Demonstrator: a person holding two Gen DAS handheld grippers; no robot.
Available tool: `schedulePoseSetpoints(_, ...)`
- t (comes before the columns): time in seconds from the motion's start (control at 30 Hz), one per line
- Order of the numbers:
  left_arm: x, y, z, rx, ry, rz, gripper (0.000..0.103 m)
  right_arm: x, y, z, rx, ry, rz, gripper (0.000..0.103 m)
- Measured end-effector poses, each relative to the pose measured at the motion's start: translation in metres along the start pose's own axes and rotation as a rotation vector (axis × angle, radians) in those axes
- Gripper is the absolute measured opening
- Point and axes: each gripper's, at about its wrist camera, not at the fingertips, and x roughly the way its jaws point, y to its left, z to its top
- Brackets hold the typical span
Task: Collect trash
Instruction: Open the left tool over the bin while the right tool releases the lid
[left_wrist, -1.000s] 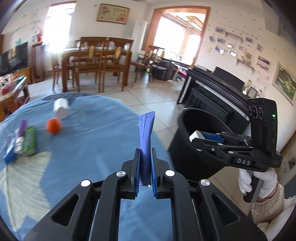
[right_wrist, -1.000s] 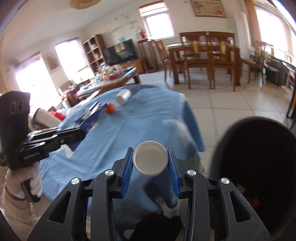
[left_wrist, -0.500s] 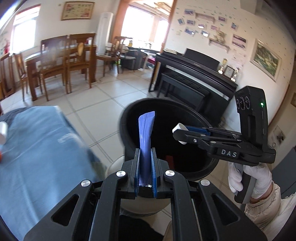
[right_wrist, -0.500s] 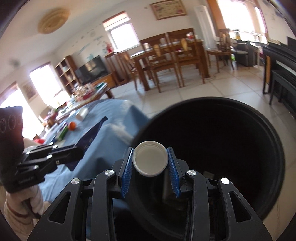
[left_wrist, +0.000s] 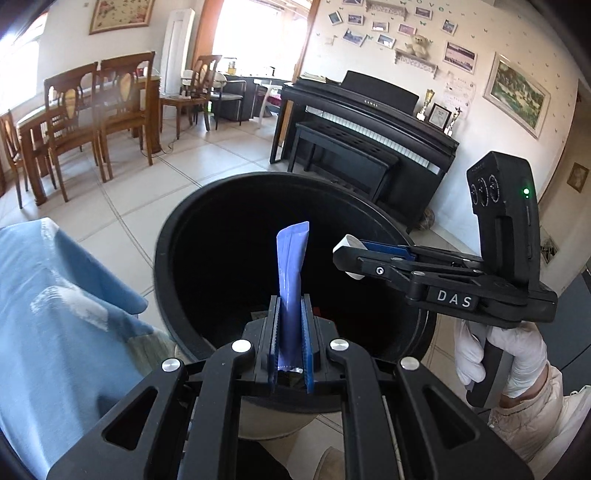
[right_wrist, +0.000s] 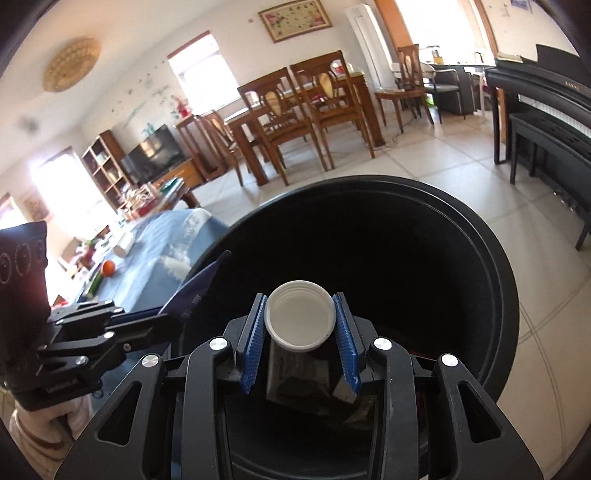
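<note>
My left gripper (left_wrist: 290, 317) is shut on a blue wrapper (left_wrist: 291, 266) that stands upright between the pads, held over the open mouth of the black trash bin (left_wrist: 184, 221). My right gripper (right_wrist: 300, 317) is shut on a white bottle cap (right_wrist: 300, 320), also held over the bin (right_wrist: 495, 295). In the left wrist view the right gripper (left_wrist: 349, 254) reaches in from the right above the bin with the cap (left_wrist: 351, 243) at its tip. In the right wrist view the left gripper (right_wrist: 162, 317) holds the wrapper (right_wrist: 195, 288) at the bin's left rim.
The blue-clothed table (left_wrist: 55, 314) lies to the left of the bin; an orange (right_wrist: 108, 267) and a white cup (right_wrist: 123, 246) lie on it. A black piano (left_wrist: 373, 122) and bench stand behind the bin. Dining chairs (left_wrist: 110, 107) stand far left on the tiled floor.
Both grippers have swung from over the table to over the trash bin, still holding the wrapper and the cap. The bin now fills the middle of both views.
</note>
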Motion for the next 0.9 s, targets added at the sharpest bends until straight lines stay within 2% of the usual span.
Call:
schedulePoseSetpoints(0.3,0.011,-0.005,0.001,0.008,0.019,0.004,0.015,0.002,-0.005,-0.001,0.013,0.006,-0.016,0.037)
schedulePoseSetpoints(0.37,0.01,-0.004,0.001,0.01,0.019,0.002,0.016,0.003,-0.004,-0.001,0.015,0.008,-0.019,0.041)
schedulePoseSetpoints(0.43,0.01,-0.004,0.001,0.017,0.022,0.007,0.016,0.002,-0.003,-0.001,0.02,0.007,-0.016,0.056)
schedulePoseSetpoints(0.7,0.004,-0.007,-0.001,0.024,0.016,-0.004,0.017,-0.002,0.006,0.002,0.012,-0.008,-0.027,0.057)
schedulePoseSetpoints(0.73,0.003,-0.007,-0.001,0.023,0.015,-0.004,0.02,-0.003,0.008,0.003,0.01,-0.011,-0.031,0.057)
schedulePoseSetpoints(0.77,0.001,-0.007,-0.002,0.022,0.012,-0.004,0.028,-0.004,0.009,0.004,0.01,-0.013,-0.033,0.057)
schedulePoseSetpoints(0.8,-0.001,-0.006,-0.003,0.02,0.003,0.001,0.041,-0.005,0.012,0.004,0.008,-0.016,-0.035,0.057)
schedulePoseSetpoints(0.87,-0.006,-0.005,-0.006,0.024,-0.018,0.01,0.057,-0.008,0.015,0.005,0.006,-0.023,-0.04,0.057)
schedulePoseSetpoints(0.9,-0.009,-0.004,-0.007,0.025,-0.029,0.016,0.061,-0.009,0.018,0.006,0.004,-0.025,-0.041,0.057)
